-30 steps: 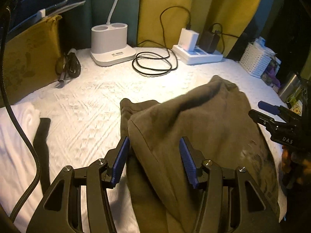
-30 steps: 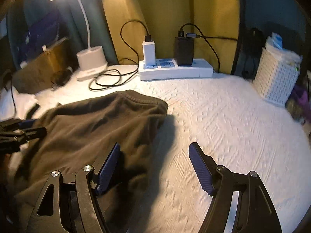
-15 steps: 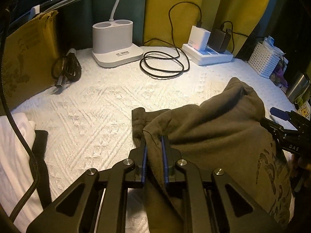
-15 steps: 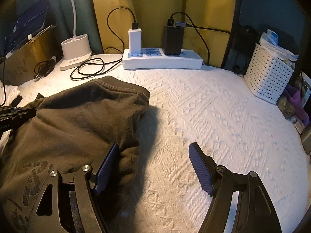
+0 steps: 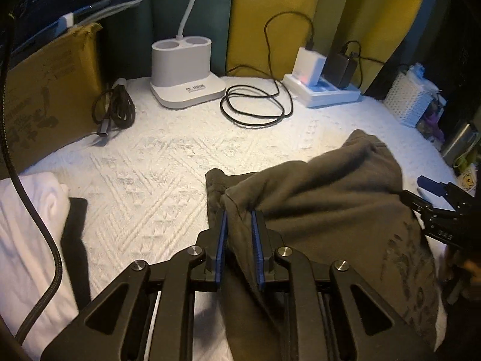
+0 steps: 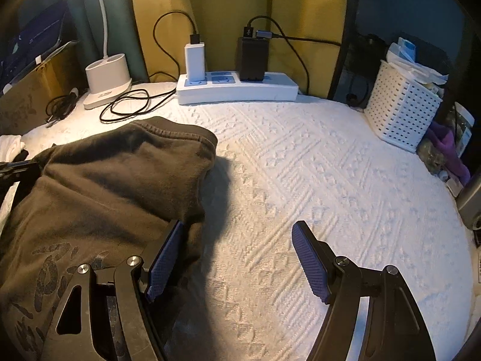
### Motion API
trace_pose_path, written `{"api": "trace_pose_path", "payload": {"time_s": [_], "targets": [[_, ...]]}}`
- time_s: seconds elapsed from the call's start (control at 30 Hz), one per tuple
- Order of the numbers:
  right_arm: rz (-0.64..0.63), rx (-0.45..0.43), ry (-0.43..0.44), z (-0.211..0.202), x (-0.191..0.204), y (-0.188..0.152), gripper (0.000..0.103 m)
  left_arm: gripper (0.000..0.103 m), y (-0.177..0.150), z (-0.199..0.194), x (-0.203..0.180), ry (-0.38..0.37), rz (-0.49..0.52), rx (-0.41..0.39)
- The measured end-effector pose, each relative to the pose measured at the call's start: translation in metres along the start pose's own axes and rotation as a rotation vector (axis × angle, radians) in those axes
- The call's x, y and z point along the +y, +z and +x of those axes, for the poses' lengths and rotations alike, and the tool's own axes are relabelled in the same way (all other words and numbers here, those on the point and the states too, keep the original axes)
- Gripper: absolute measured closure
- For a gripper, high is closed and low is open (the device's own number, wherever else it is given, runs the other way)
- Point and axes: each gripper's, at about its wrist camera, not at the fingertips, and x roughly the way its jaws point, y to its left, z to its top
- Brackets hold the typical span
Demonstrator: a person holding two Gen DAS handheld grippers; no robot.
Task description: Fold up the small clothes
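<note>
While the left gripper (image 5: 239,219) pinches a corner of the rumpled olive-brown printed garment (image 5: 324,210) lying before the white power strip (image 6: 237,90), the right gripper (image 6: 237,258) gapes empty beside it, folding barely begun.

The left gripper (image 5: 239,219), jaws just closed, pinches cloth, while the right gripper (image 6: 237,240) gapes wide.

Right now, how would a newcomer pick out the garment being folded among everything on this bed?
Start from the white textured bedspread and look at its near side, in front of the power strip. There lies the dark olive garment, a heap with a faded print. It is the only dark cloth there, and the left gripper pinches its edge.
</note>
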Motion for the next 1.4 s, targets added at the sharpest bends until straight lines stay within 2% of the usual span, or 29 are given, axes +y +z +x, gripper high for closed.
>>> {"api": "trace_pose_path", "payload": {"time_s": [0.07,0.1,0.13,0.2,0.37,0.6,0.7,0.8,1.0,1.1,1.13,1.17,1.23,1.3,1.33,1.37,1.4], "targets": [[0.01,0.0,-0.007,-0.003,-0.002,-0.001,0.028,0.085,-0.003,-0.006,0.002,-0.01,-0.01,0.0],[0.015,-0.001,-0.009,-0.005,-0.003,-0.001,0.028,0.072,-0.005,-0.008,0.003,-0.024,-0.019,0.002],[0.02,-0.002,-0.01,-0.006,-0.004,-0.002,0.028,0.05,-0.007,-0.011,0.004,-0.041,-0.029,0.0],[0.034,-0.002,-0.006,-0.008,-0.007,-0.003,0.027,0.033,-0.012,-0.013,0.006,-0.07,-0.049,-0.01],[0.052,-0.009,-0.005,-0.013,-0.011,-0.001,0.026,0.033,-0.013,-0.004,0.013,-0.071,-0.069,0.017],[0.054,-0.015,0.017,-0.011,-0.016,0.008,0.026,0.033,-0.007,0.006,0.009,-0.133,-0.052,0.022],[0.069,-0.016,0.052,-0.006,-0.02,0.013,0.026,0.031,-0.004,0.016,0.005,-0.14,-0.037,0.043],[0.076,-0.009,0.126,0.001,-0.02,0.018,0.026,0.028,-0.001,0.022,0.003,-0.134,-0.023,0.035],[0.065,0.007,0.26,0.028,-0.006,0.03,0.026,0.03,0.006,0.03,-0.011,-0.118,0.041,0.024],[0.071,0.004,0.301,0.04,0.003,0.033,0.025,0.049,0.005,0.03,-0.018,-0.136,0.064,0.022],[0.058,0.006,0.323,0.042,0.008,0.034,0.025,0.059,0.005,0.03,-0.021,-0.146,0.067,0.023],[0.045,0.006,0.343,0.044,0.012,0.035,0.025,0.061,0.004,0.03,-0.023,-0.147,0.075,0.02],[0.017,0.005,0.374,0.046,0.021,0.036,0.026,0.075,0.003,0.03,-0.03,-0.156,0.095,0.022],[-0.021,0.008,0.376,0.047,0.032,0.036,0.053,0.082,0.002,0.029,-0.035,-0.153,0.109,0.022],[-0.04,0.011,0.374,0.047,0.038,0.035,0.078,0.083,0.002,0.028,-0.038,-0.147,0.116,0.02],[-0.05,0.015,0.398,0.047,0.042,0.035,0.086,0.083,0.002,0.027,-0.04,-0.14,0.121,0.017],[-0.053,0.014,0.399,0.047,0.044,0.034,0.087,0.084,0.002,0.025,-0.04,-0.138,0.121,0.016]]}}
